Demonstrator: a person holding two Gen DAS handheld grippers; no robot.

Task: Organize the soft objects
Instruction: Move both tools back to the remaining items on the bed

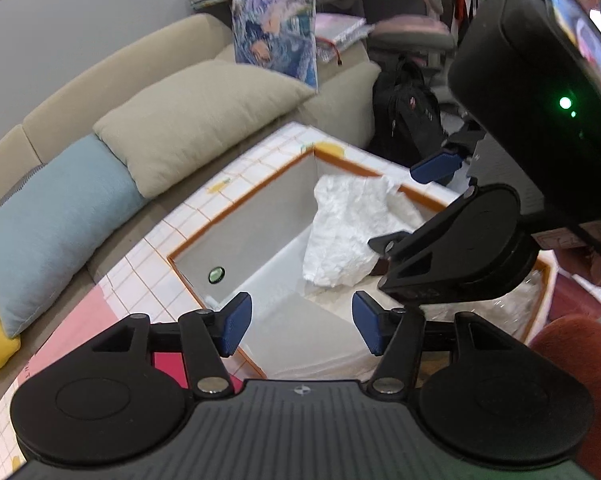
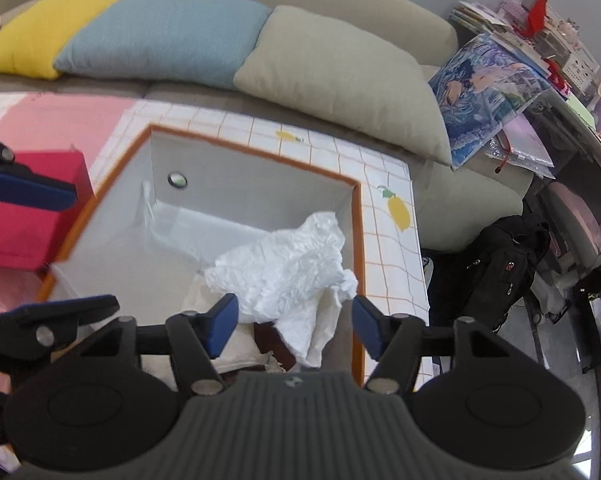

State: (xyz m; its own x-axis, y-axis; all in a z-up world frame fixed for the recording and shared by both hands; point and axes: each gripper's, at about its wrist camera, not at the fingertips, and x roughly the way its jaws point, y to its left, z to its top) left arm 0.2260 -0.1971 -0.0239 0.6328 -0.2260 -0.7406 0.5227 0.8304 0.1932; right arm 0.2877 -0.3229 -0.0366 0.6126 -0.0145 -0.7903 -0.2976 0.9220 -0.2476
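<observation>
A: So where's the crumpled white soft sheet [image 2: 290,256] at?

B: Lying loose inside the open fabric storage box with the orange rim and white grid pattern [image 2: 256,156], toward its right end, on top of some other cloth.

A: And the grippers?

B: Left gripper [image 1: 302,328] has its blue pads spread apart, nothing between them. Right gripper [image 2: 294,322] is also spread, above the sheet, pads not pressing it. The box sits just beside a beige sofa [image 1: 112,76] with yellow, blue and beige cushions.
</observation>
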